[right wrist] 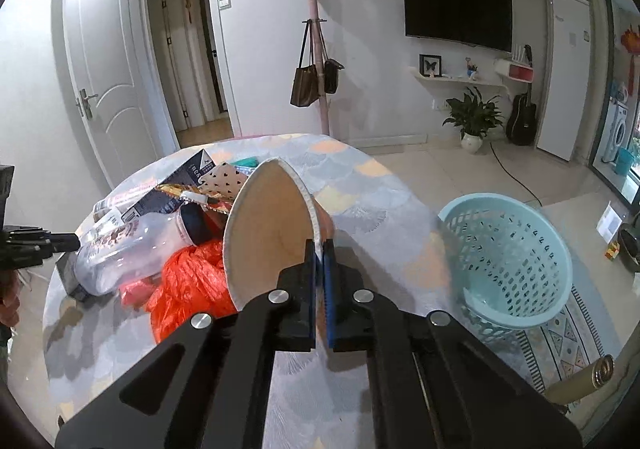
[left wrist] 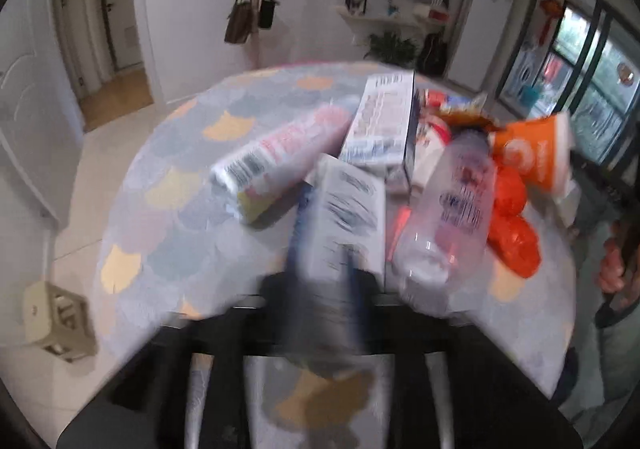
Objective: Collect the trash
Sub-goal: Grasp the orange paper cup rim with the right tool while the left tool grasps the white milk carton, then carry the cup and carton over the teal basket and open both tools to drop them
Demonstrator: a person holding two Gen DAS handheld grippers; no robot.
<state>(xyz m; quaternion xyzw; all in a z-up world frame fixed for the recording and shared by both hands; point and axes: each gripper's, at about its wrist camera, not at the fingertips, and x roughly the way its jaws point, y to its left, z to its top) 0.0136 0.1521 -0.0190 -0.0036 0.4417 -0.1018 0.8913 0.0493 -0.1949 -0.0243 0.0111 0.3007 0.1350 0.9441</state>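
Observation:
My right gripper [right wrist: 319,249] is shut on the rim of an orange paper cup [right wrist: 268,233], squashed flat and held above the round table [right wrist: 360,185]. The same cup shows in the left wrist view [left wrist: 536,157]. My left gripper [left wrist: 332,285] is blurred; it is shut on a small white carton [left wrist: 348,209] just above the table. The trash pile holds a clear plastic bottle [left wrist: 452,205], an orange plastic bag [right wrist: 188,281], a pink tube [left wrist: 280,153], a printed box [left wrist: 380,121] and snack wrappers [left wrist: 460,109].
A light blue mesh basket [right wrist: 508,261] stands on the floor right of the table. A small stool [left wrist: 56,317] sits on the floor at left. A coat stand with bags [right wrist: 316,77], a plant [right wrist: 472,117] and a guitar [right wrist: 520,117] stand further back.

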